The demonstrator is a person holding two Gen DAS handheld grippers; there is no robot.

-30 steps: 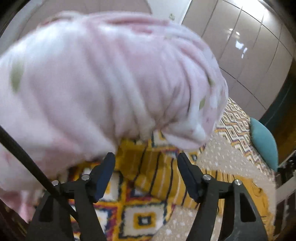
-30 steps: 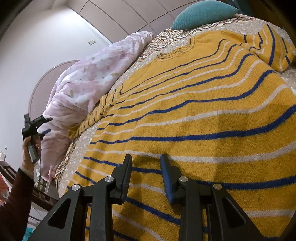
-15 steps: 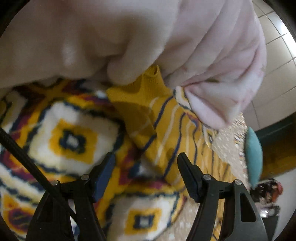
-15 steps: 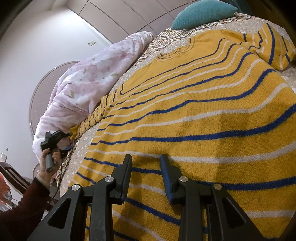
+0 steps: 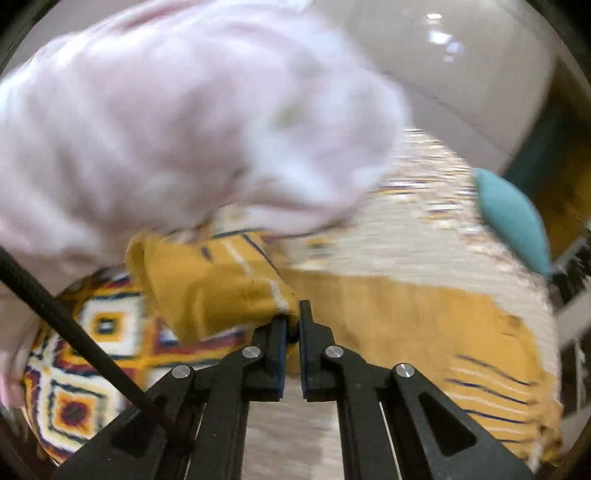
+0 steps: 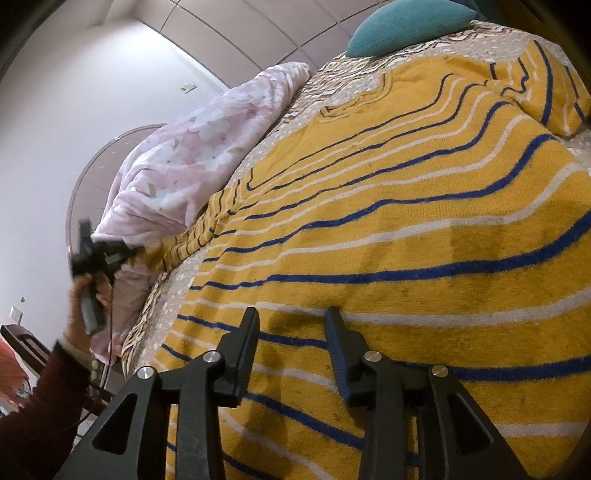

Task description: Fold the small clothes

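Note:
A yellow sweater (image 6: 406, 221) with blue and white stripes lies spread flat on the bed. My left gripper (image 5: 291, 321) is shut on the end of its left sleeve (image 5: 207, 291), at the foot of the pink blanket; the view is blurred by motion. From the right wrist view the left gripper (image 6: 125, 254) shows at the far left with the sleeve (image 6: 192, 243) stretched from it. My right gripper (image 6: 291, 325) is open and empty, hovering just over the sweater's lower body.
A bunched pink floral blanket (image 6: 192, 166) lies along the sweater's left side and fills the top of the left wrist view (image 5: 166, 129). A teal pillow (image 6: 406, 26) sits at the bed's head. The patterned bedspread (image 5: 92, 350) covers the bed.
My left gripper has closed on the sleeve end, which it faced open half a second ago, and is lifting it out from under the blanket. The right gripper has not moved.

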